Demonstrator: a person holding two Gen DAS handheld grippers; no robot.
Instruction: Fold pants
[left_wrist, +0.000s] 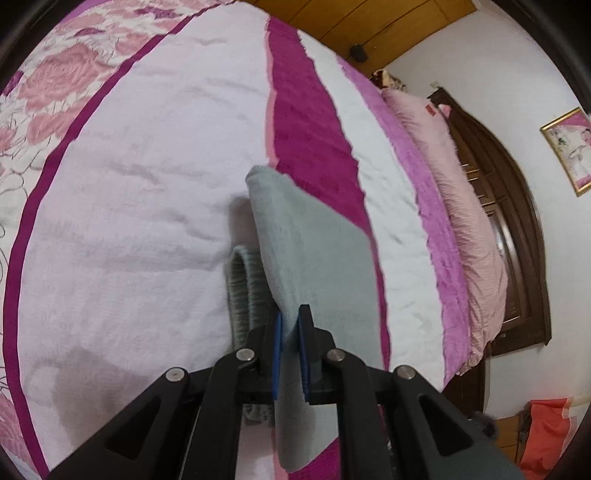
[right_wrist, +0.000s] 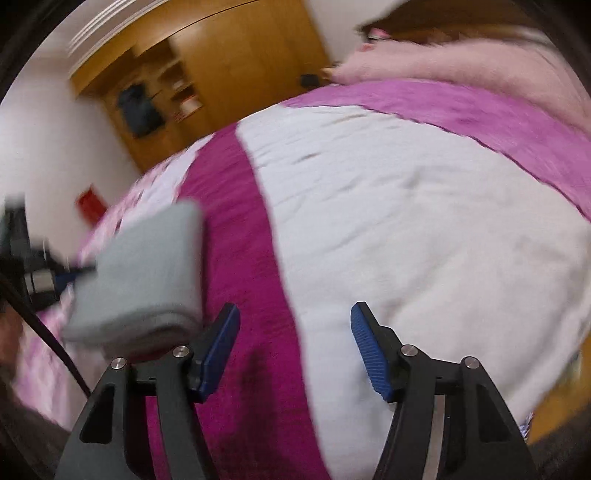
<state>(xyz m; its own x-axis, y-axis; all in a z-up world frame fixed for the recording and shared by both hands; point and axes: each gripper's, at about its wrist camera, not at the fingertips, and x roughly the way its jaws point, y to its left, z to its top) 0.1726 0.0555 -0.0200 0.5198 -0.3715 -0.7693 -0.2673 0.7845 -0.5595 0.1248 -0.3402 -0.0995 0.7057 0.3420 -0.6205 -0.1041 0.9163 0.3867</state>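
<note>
The left tool (left_wrist: 290, 314) is clamped narrow on the near edge of the grey pants (left_wrist: 314, 251), its 2 blue pads pinching the cloth between them. The pants are folded into a thick stack that reaches away from the tool over the bed (left_wrist: 140, 177); the far folded edge is rounded, and a ribbed cuff (left_wrist: 242, 291) curls out on the left, just beside the pads. In the right wrist view the stack appears lifted, its far corner above the magenta stripe (right_wrist: 240, 221), with the left tool at its left edge.

The right tool (right_wrist: 293, 332) stands wide with nothing between its pads; its left finger is just beside the stack's near corner, and whether they touch is not clear through the blur. Below it lie the magenta stripe and a broad white panel (right_wrist: 406, 221), both bare. A pink pillow (left_wrist: 465, 206) lines the bed's far edge beside the headboard (left_wrist: 517, 229), well apart from the pants.
</note>
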